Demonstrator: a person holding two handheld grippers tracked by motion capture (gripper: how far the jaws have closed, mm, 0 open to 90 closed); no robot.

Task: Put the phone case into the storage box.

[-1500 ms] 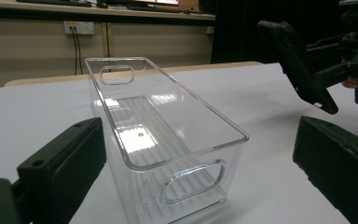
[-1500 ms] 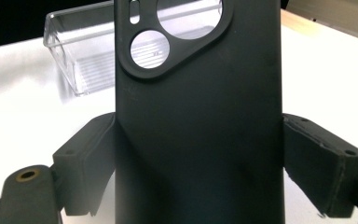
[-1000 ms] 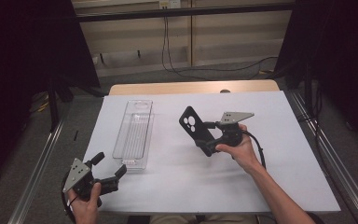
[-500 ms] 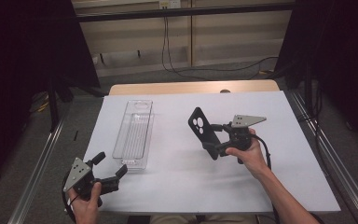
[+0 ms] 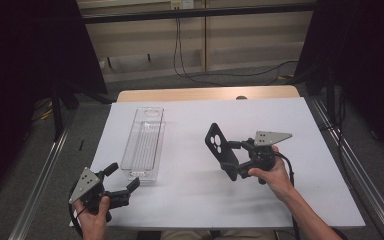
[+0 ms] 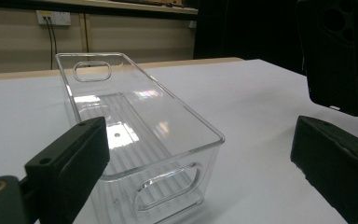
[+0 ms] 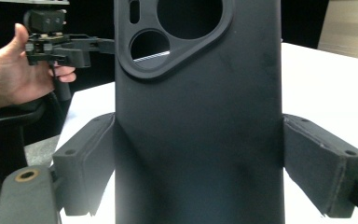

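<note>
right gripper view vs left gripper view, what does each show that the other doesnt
Right gripper view alone: the right claw shut on the black phone case, pads on both edges, and a hand holding the left claw beyond.

Left gripper view alone: the clear plastic bin lying between the open jaws, untouched, and a wall socket.

Both: the phone case with its camera cutout, and the white table.

From my spot at the bottom of the frame, bare white table point(image 5: 290, 125) lies open at centre and right, while the clear bin point(image 5: 144, 142) left of centre blocks any straight pass between my two grippers.
</note>
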